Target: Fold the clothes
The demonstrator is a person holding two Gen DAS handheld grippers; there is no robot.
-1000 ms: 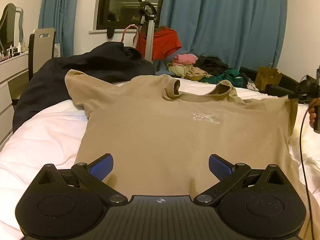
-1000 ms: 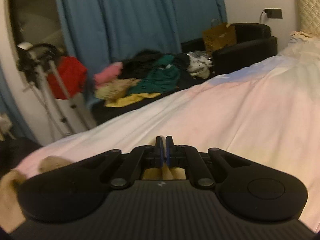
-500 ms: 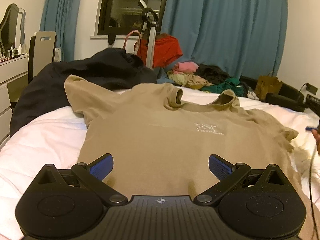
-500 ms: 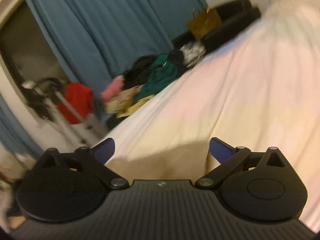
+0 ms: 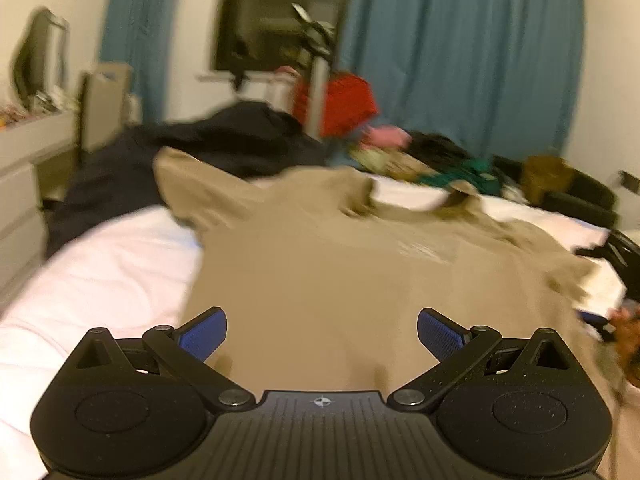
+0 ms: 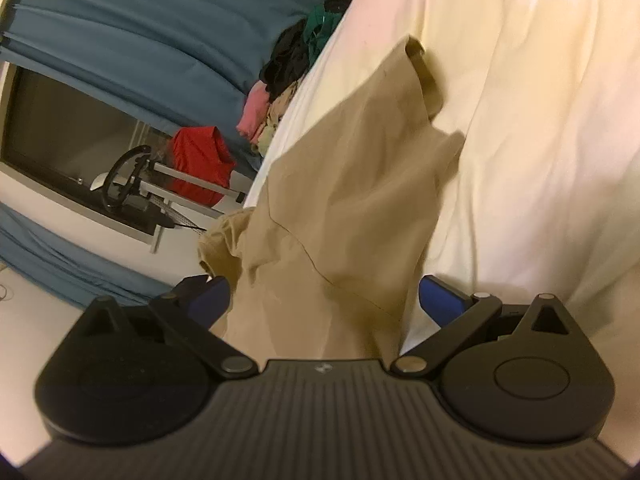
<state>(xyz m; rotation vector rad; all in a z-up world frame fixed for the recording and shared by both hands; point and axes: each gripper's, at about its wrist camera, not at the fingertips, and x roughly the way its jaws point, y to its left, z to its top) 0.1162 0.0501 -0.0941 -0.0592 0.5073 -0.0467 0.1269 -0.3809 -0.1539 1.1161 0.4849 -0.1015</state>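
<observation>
Garment: a tan short-sleeved cotton T-shirt [image 5: 340,276] is lying front-up on the white quilted bed cover [image 5: 100,272], collar toward the far side, hem nearest the left camera.
Sleeve: in the right wrist view, the shirt's right sleeve and side [image 6: 352,200] are lying rumpled, with creases running along the seam.
Handling, judged: the cloth is looking light, soft and limp; it is likely sagging wherever it is unsupported and sliding easily over the bed cover, with no risk of breakage.
Grasp sites, judged: a double layer at the shoulder seam, the sleeve edge or a hem corner is offering the surest pinch; a single flat layer is harder to lift off the cover.
Left gripper [image 5: 322,334]: its blue pads are standing wide apart above the hem region, gripping nothing; contact with the cloth cannot be told from this blurred view.
Right gripper [image 6: 324,300]: its fingers are spread fully, straddling the rumpled side of the shirt; the fabric is lying between them but the pads are not pressing on it.
Surroundings: a dark navy garment [image 5: 208,152] is heaped at the far left of the bed, just behind the shirt's left sleeve.
</observation>
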